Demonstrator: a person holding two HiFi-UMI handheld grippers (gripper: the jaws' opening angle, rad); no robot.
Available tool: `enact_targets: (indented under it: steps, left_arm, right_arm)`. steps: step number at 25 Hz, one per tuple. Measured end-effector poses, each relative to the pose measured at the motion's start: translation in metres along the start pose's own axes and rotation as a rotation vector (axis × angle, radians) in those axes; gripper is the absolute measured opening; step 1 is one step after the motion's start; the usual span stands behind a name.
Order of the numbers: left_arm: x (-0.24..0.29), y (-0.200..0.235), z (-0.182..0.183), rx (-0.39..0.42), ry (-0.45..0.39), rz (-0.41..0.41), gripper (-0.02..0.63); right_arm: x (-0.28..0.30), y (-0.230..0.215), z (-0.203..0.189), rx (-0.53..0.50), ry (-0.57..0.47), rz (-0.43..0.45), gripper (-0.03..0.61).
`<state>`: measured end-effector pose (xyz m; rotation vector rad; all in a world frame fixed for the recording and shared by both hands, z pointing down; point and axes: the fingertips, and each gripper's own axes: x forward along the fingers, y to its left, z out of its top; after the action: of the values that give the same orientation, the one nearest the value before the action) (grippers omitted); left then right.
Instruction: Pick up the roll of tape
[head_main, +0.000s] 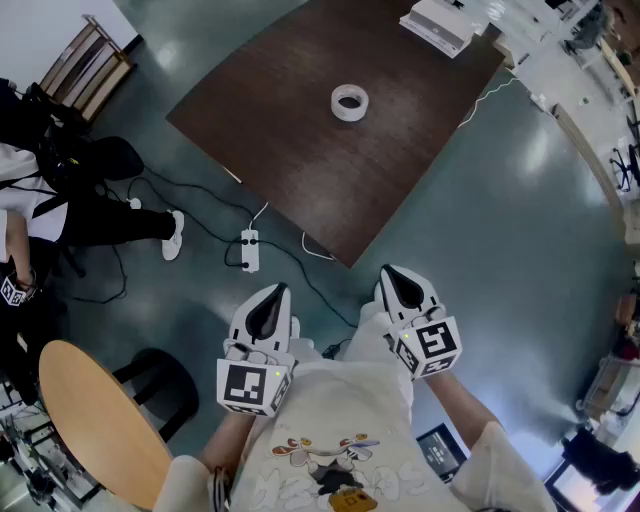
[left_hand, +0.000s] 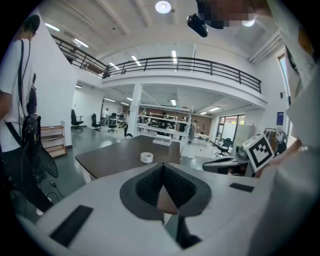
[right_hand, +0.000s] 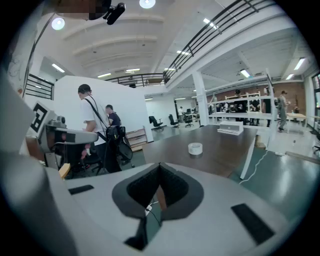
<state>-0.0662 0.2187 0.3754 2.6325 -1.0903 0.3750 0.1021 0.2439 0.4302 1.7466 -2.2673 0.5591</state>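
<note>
Both grippers are held close in front of the person's chest, side by side and pointing a little downward. The left gripper (head_main: 280, 290) has its jaws pressed together with nothing between them, and the right gripper (head_main: 387, 272) is closed and empty too. Past them, a white power strip (head_main: 249, 250) lies on the grey floor just short of the dark brown table (head_main: 300, 160). The roll of tape (head_main: 349, 102) lies flat near the middle of that table, well apart from both grippers. A white box (head_main: 440, 25) rests at the far edge.
</note>
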Motion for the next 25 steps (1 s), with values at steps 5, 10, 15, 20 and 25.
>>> enact_targets:
  steps: [5,10,15,20,25]
  left_arm:
    - [-0.04,-0.021,-0.024,-0.03,0.073,-0.064,0.006]
    - [-0.074,-0.045,-0.047,-0.056,0.145,-0.096,0.006]
    - [-0.091,-0.07,-0.039,-0.001,0.105,-0.085,0.006]
    - [-0.093,-0.084,-0.036,-0.001,0.089,-0.014,0.006]
    - [-0.104,-0.078,-0.046,-0.028,0.093,0.094,0.006]
  right_arm:
    - [-0.033,0.041,-0.032,0.08,0.044,-0.113,0.006]
    - [-0.083,0.075,-0.051,0.17,0.022,-0.151,0.006]
    - [-0.12,0.073,-0.061,0.164,0.004,-0.163,0.007]
    - [-0.139,0.053,-0.056,0.155,-0.021,-0.127,0.008]
    - [-0.136,0.05,-0.06,0.141,-0.016,-0.072,0.006]
